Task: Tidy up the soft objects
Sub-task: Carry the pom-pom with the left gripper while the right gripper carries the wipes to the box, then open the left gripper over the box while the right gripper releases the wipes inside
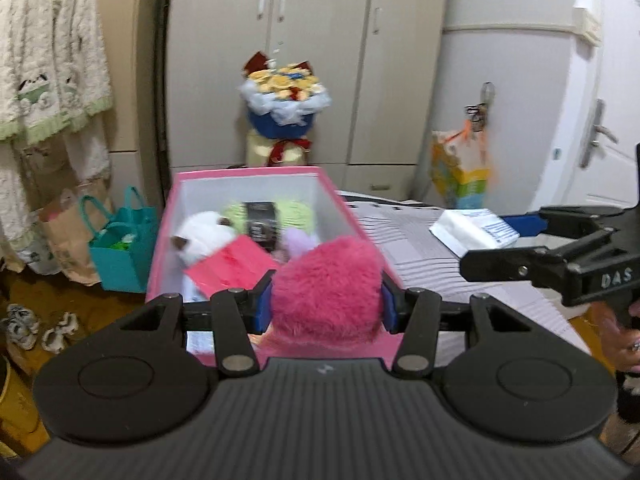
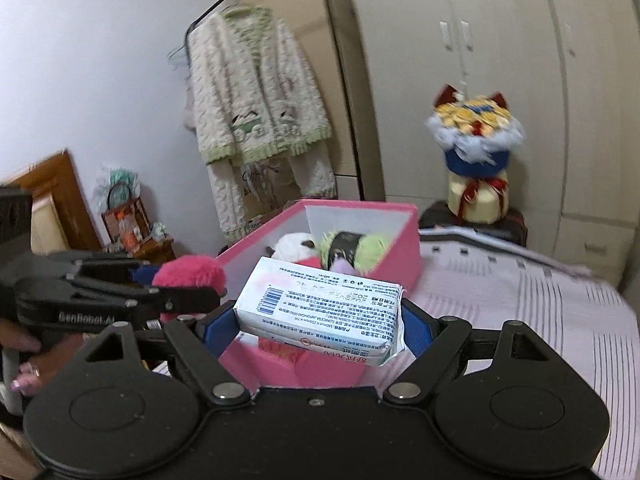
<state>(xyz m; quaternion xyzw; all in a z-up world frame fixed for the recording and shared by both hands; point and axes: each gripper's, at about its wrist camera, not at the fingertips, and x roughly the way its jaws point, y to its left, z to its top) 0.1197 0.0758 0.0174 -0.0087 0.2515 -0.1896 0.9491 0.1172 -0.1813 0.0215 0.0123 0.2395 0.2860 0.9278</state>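
Box: a pink-walled, white-lined rectangular cardboard box [image 1: 168, 216] stands open on the bed, its long side running away from both cameras.
Box contents: a white plush animal with a brown ear [image 1: 204, 232] at the left wall; a lime-green fuzzy bundle wrapped by a black printed band [image 1: 262, 216] toward the far end; a small lilac plush piece [image 1: 298, 240] beside it; a flat red card or packet [image 1: 232, 266] tilted across the near half.
Left tool: the left tool [image 1: 326, 304] is clenched on a hot-pink fluffy pom-pom-like plush [image 1: 326, 284], blue pads pressing both flanks, held above the box's near end.
Right tool: the right tool [image 2: 320, 320] grasps a white plastic-wrapped soft tissue pack with blue print and a barcode [image 2: 320, 304], jaws spread wide around it, pack tilted, just in front of the box's near wall.
Bed: a bedspread with grey and white stripes [image 1: 420, 248] carries the box.
Teal bag: a teal paper carrier bag with loop handles [image 1: 120, 256] sits on the floor left of the box, greenish contents only partly visible.
Behind: a bouquet-like ornament with a blue wrap and red ribbon [image 1: 282, 112] stands before beige wardrobe doors [image 1: 320, 60].
Left side: a cream and green knitted cardigan [image 2: 248, 96] hangs on a rack.
In the way: from the right wrist view the tissue pack hides the box's near half.
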